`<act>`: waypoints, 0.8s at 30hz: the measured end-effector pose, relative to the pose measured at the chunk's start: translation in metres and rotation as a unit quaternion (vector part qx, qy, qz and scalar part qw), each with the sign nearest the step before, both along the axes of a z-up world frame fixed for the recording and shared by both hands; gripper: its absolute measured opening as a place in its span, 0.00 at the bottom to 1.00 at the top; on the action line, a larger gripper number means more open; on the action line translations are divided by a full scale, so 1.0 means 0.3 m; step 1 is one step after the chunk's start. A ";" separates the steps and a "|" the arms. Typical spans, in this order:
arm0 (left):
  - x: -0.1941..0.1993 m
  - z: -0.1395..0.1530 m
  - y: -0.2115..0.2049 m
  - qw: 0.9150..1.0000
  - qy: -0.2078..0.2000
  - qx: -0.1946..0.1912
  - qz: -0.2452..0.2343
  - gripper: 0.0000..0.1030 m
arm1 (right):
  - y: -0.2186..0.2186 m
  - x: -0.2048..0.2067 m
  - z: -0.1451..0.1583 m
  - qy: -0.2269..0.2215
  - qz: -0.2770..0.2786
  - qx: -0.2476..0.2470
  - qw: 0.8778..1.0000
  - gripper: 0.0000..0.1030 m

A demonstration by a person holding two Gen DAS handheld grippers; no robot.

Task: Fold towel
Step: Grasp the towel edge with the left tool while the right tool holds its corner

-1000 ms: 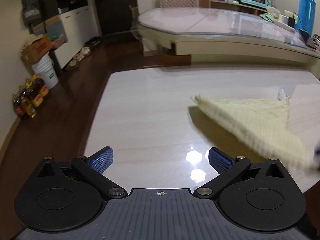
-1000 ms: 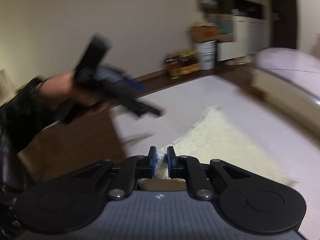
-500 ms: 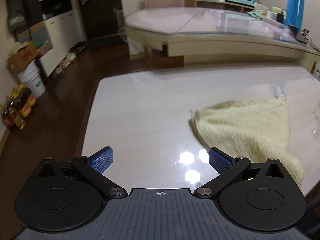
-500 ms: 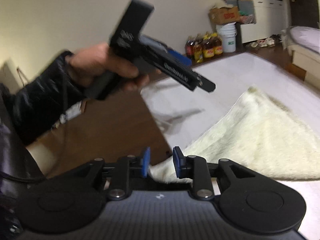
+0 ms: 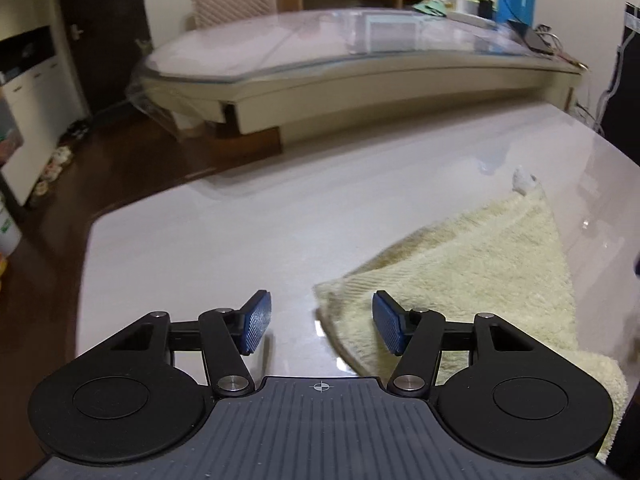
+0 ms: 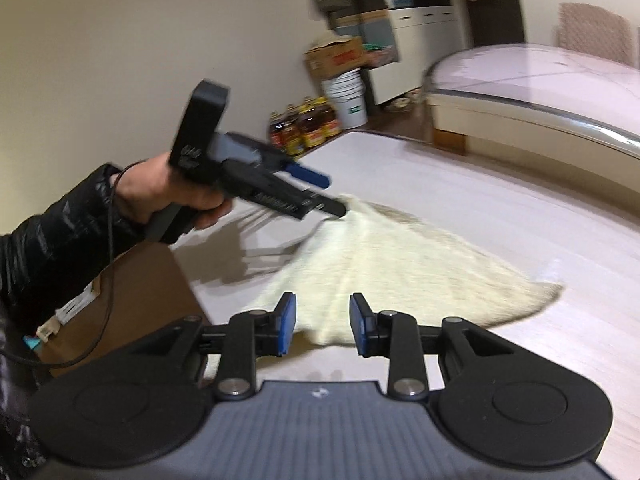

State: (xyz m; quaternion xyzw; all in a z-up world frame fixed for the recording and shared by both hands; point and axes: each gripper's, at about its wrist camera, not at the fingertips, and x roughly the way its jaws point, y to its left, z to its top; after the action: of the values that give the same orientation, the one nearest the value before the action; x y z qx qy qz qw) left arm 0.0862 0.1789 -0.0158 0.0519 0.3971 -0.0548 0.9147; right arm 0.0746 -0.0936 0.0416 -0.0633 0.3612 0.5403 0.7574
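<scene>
Progress: the towel (image 5: 472,280) lies doubled into a rough triangle; squaring it up remains.
Place: on the worktop (image 5: 240,240), near its front edge.
Heading: apex points away in the left view; long edge seems to run along the front, though blur hinders.
Left tool (image 5: 320,326): closing around the near corner, not pinching.
Right tool (image 6: 322,326): opening, towel edge between, released.

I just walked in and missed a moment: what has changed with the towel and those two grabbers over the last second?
The right gripper, clamped on the towel a second ago, has let go and its jaws are opening. The left gripper has moved to the towel's near corner and its jaws are closing there. The towel went from lifted to flat on the table.
</scene>
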 end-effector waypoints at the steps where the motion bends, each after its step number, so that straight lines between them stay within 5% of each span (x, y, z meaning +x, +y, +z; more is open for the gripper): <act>1: 0.001 -0.001 -0.006 1.000 -0.001 0.002 -0.003 0.47 | -0.009 0.010 0.001 0.001 -0.006 0.000 1.000 0.32; 7: -0.014 0.016 -0.037 1.000 -0.001 0.022 -0.016 0.32 | -0.044 0.063 -0.012 0.005 -0.026 0.004 1.000 0.45; 12: -0.009 0.006 -0.054 0.999 0.012 0.036 -0.024 0.07 | -0.066 0.095 -0.019 0.013 -0.041 0.017 0.999 0.52; 17: -0.024 0.025 -0.066 0.999 0.003 0.035 -0.033 0.05 | -0.087 0.142 -0.034 0.017 -0.071 0.022 0.997 0.65; 24: -0.092 0.157 -0.105 0.995 -0.039 -0.011 -0.086 0.05 | -0.112 0.207 -0.039 -0.013 -0.088 -0.003 0.996 0.65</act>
State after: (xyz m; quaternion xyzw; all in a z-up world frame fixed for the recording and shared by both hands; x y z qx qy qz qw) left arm 0.0585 0.1475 0.0314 0.0776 0.3545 -0.1360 0.9219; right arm 0.1366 -0.1272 0.0298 -0.0410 0.3569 0.4694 0.8066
